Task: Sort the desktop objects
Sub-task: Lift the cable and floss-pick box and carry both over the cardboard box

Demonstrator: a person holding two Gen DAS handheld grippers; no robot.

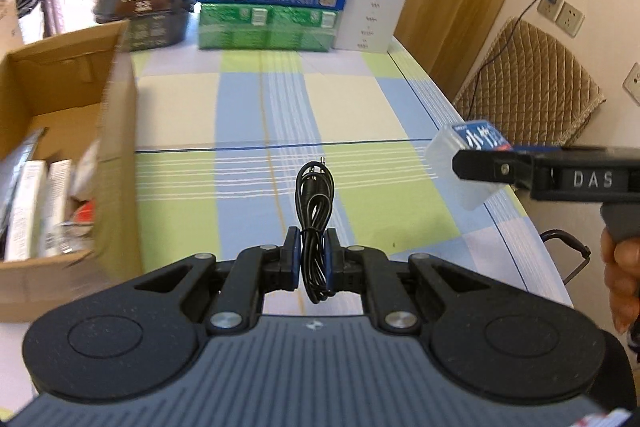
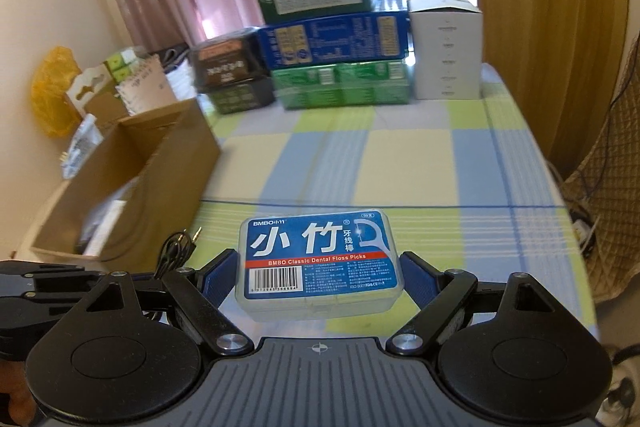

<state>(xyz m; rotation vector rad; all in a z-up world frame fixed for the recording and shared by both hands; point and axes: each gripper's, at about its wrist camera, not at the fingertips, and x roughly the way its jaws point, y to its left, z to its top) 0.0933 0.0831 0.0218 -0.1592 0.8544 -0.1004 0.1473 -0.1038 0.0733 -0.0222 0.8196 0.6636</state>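
While both hands are carrying their loads above the checked bench point(image 2: 400, 163), the cardboard box point(image 1: 120, 131) at its left edge is looking like the likely drop point, already holding several small packs.

Largest of the 2 carried things, the dental floss box point(image 2: 318, 263) is sitting across the right gripper point(image 2: 318, 279), whose fingers point(image 2: 218, 277) are spread wide and pressing on its 2 short ends. Being clear hard plastic, it is probably light, stiff and rather slick, so gripping the flat ends squarely, as now, is looking safer than catching the rounded corners; a hard squeeze could flex the lid.

Smaller, the coiled black audio cable point(image 1: 314, 223) is standing upright in the left gripper point(image 1: 313, 259), whose fingers point(image 1: 293, 259) are pressed almost together and pinching the bundle near its middle. It is likely very light and floppy: loops are hanging free above and below the pinch, and the plug at the top is sticking out, so it could snag on the box wall.
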